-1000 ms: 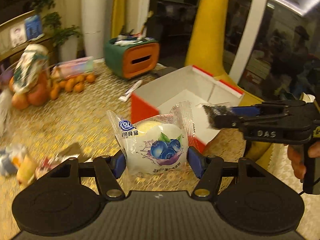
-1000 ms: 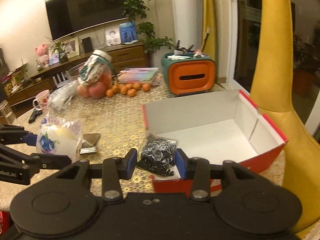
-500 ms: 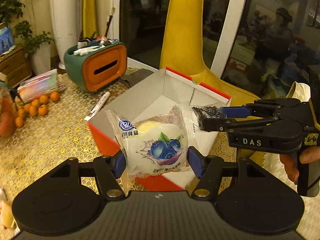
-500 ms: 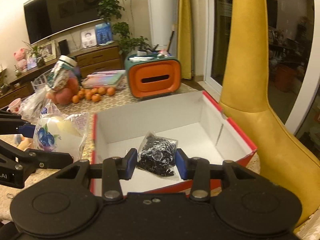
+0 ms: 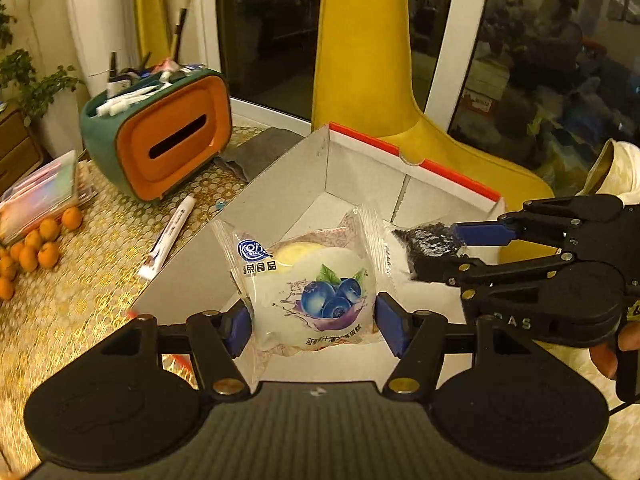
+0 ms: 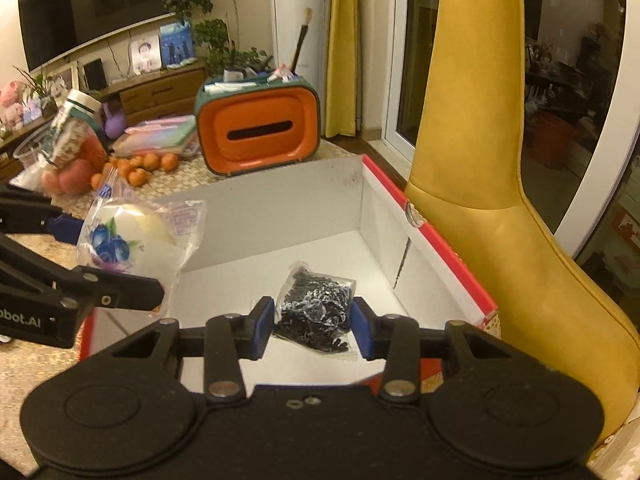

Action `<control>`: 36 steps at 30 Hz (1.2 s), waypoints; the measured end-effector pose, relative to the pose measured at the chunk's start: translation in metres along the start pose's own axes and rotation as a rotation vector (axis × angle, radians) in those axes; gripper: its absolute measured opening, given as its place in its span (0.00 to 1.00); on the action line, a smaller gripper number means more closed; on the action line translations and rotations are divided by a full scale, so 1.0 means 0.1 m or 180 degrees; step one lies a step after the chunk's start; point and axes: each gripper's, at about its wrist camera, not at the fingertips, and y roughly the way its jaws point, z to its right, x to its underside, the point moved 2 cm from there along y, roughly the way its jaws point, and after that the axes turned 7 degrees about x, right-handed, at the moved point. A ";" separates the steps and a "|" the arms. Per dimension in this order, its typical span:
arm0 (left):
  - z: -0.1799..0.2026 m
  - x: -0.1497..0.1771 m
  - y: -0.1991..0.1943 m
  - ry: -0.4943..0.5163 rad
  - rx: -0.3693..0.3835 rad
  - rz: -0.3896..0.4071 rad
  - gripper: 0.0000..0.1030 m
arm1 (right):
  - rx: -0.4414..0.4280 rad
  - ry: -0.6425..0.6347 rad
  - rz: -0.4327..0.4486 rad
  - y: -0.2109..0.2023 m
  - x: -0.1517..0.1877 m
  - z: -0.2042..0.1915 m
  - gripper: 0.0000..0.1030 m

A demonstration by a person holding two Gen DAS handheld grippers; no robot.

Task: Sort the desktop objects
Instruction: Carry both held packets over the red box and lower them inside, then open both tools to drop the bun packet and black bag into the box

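Snack packet (image 5: 308,292) with blueberry print, pinched between blue pads of left gripper (image 5: 312,326), held over near corner of open red-and-white box (image 5: 448,178). Clear bag of small black pieces (image 6: 316,312), clamped in right gripper (image 6: 314,330), above white box floor. Orange organizer (image 5: 160,148) and marker (image 5: 168,236) on tablecloth beyond box's left edge.

L gripper (image 5: 312,322) & R gripper (image 6: 314,326) fingers clamped, angled down.

Two hand-held grippers, left (image 5: 312,320) and right (image 6: 314,322); one blueberry cake packet (image 5: 310,288); one clear bag of small black pieces (image 6: 316,312); one red-edged cardboard box (image 6: 424,232); one orange-and-teal tissue box organiser (image 5: 160,144); one white marker (image 5: 170,236).
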 end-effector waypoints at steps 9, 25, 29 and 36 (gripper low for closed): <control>-0.13 -0.02 0.55 0.0100 -0.0097 -0.0347 0.61 | -0.0057 -0.0200 -0.0224 0.38 -0.01 0.02 0.39; -0.23 0.02 1.02 0.0094 0.0032 -0.0903 0.62 | -0.0291 -0.0420 -0.0678 0.71 0.03 0.03 0.40; -0.25 0.00 1.09 0.0019 0.0014 -0.1055 0.62 | -0.0306 -0.0454 -0.0722 0.74 0.04 0.03 0.42; -0.29 -0.02 1.09 -0.0080 0.0016 -0.1092 0.65 | -0.0222 -0.0521 -0.0704 0.73 0.03 0.01 0.49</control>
